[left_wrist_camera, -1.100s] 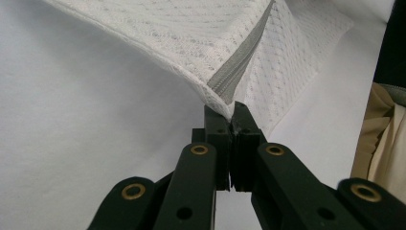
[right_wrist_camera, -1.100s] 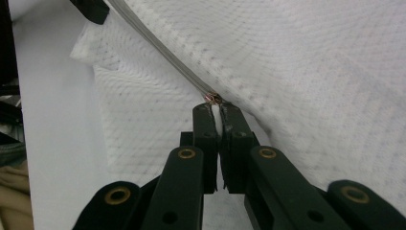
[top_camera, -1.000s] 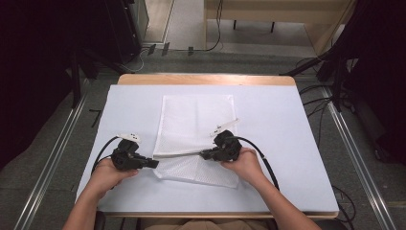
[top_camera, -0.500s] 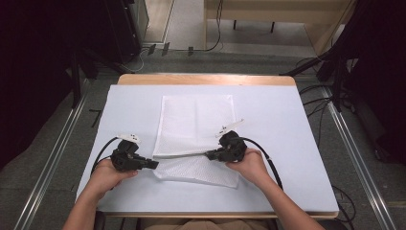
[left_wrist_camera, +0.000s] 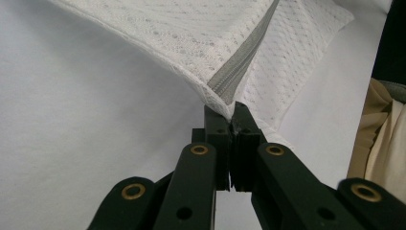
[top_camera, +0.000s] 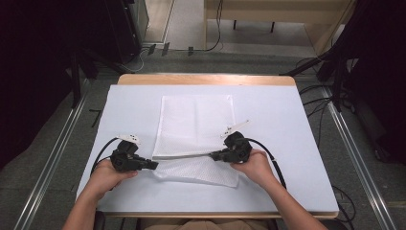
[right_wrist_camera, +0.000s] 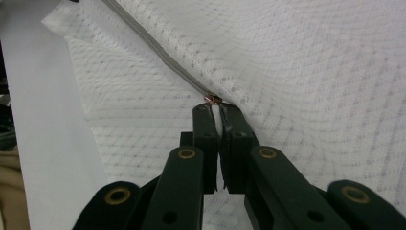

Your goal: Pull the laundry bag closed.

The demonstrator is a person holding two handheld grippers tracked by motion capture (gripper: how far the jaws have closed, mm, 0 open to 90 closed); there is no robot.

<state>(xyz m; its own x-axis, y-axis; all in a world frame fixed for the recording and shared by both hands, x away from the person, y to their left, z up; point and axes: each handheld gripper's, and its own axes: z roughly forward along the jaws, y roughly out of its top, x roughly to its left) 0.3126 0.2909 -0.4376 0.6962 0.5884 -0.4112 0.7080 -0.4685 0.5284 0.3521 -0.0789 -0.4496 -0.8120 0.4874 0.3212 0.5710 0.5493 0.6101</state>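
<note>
Your left claw (top_camera: 152, 165) is clamped on the near-left corner of the mesh bag (top_camera: 196, 124), right at the end of its grey zipper (top_camera: 186, 155). In the left claw view the jaws are pressed together on the fabric where the zipper (left_wrist_camera: 242, 62) ends. Your right claw (top_camera: 215, 155) is closed on the zipper pull (right_wrist_camera: 212, 99), with a white tab pinched between its jaws just below the small copper slider. The bag (right_wrist_camera: 311, 72) lies flat on the table (top_camera: 287, 120), near the middle, its far part neatly squared and its near edge lifted between your two claws. The zipper runs taut in a straight line from one claw to the other. A lower layer of mesh (top_camera: 201, 171) spreads on the table toward you, beneath that line.
</note>
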